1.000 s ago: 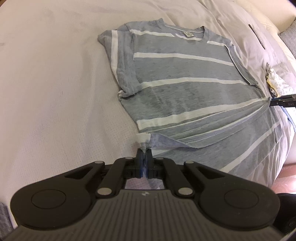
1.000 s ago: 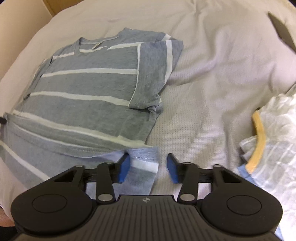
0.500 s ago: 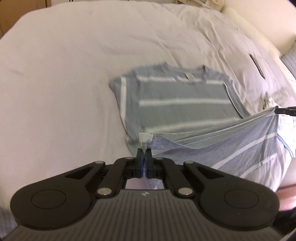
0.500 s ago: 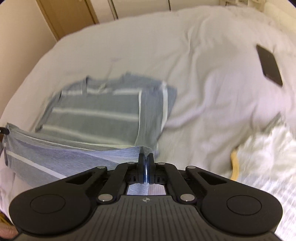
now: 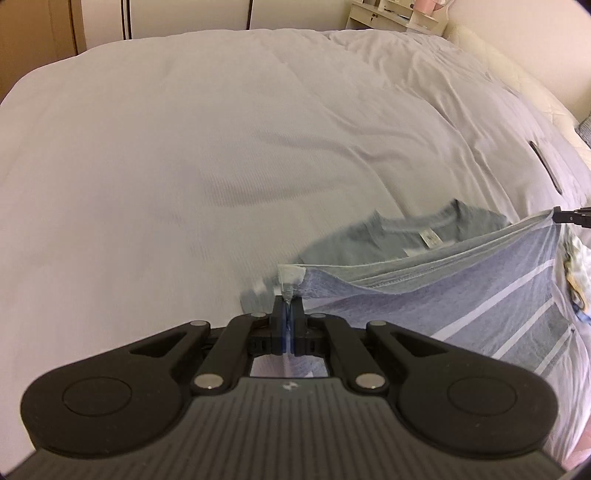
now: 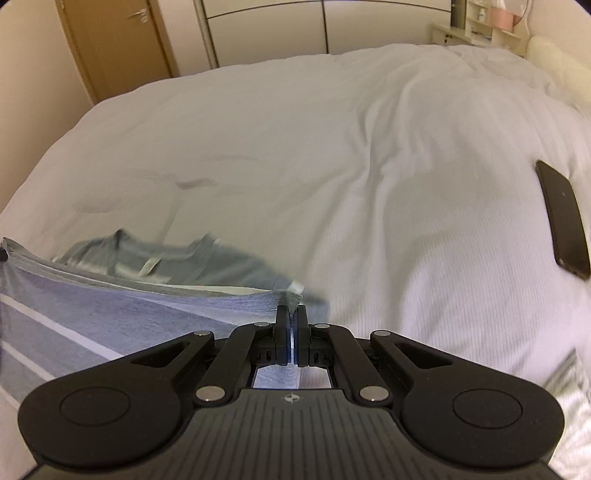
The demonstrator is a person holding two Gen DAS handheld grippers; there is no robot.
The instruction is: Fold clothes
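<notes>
**Striped T-shirt hem held up between both tools**

The grey cotton T-shirt with white stripes (image 5: 461, 295) lies at the near side of the bed, its hem lifted off the bedding and stretched taut, while the collar end with its white neck label (image 5: 430, 238) rests on the cover beyond. The left tool (image 5: 288, 314) has its jaws pressed together on one hem corner. The right tool (image 6: 291, 317) is likewise clamped on the opposite corner; in the left wrist view its tip (image 5: 570, 215) shows at the far right edge. The collar area is blurred, so how its sleeves lie is hard to tell.

Under the shirt spreads the pale lilac ribbed bed cover (image 5: 221, 147). A flat black phone-like slab (image 6: 563, 218) lies on the cover well to the right. A crumpled pale garment with a yellow trim (image 5: 576, 273) sits just beside the shirt's right side. Behind the bed stand a wooden door (image 6: 122, 40) and white wardrobe panels (image 6: 266, 26).
</notes>
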